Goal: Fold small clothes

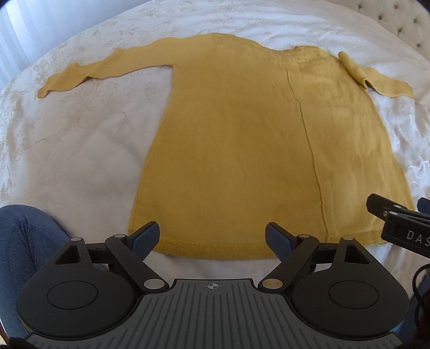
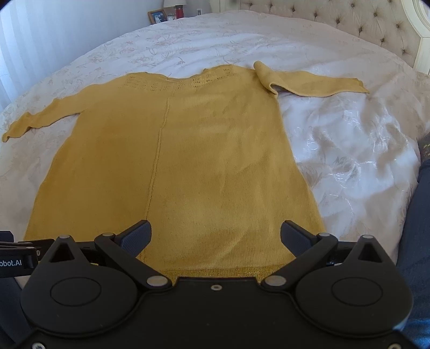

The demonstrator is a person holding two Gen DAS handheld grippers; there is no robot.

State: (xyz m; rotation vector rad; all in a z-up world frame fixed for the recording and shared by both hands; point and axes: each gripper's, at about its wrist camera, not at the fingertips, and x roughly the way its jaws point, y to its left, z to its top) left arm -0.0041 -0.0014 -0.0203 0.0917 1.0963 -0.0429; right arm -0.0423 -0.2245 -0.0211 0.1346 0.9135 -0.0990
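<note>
A mustard-yellow knit sweater point(image 1: 242, 150) lies flat on the white bedspread, neckline far, hem near, both sleeves spread sideways. It also fills the right wrist view point(image 2: 188, 166). Its right sleeve point(image 2: 309, 80) has a fold at the shoulder. My left gripper point(image 1: 212, 235) is open and empty, hovering over the hem's left part. My right gripper point(image 2: 215, 233) is open and empty over the hem's right part; its side shows at the right edge of the left wrist view point(image 1: 397, 225). A raised seam point(image 1: 309, 139) runs down the sweater.
The white embroidered bedspread point(image 2: 349, 150) surrounds the sweater. A tufted headboard point(image 2: 349, 21) is at the far right. A nightstand with a photo frame point(image 2: 157, 16) stands far back. The person's blue-clad leg point(image 1: 24, 241) is at the near left.
</note>
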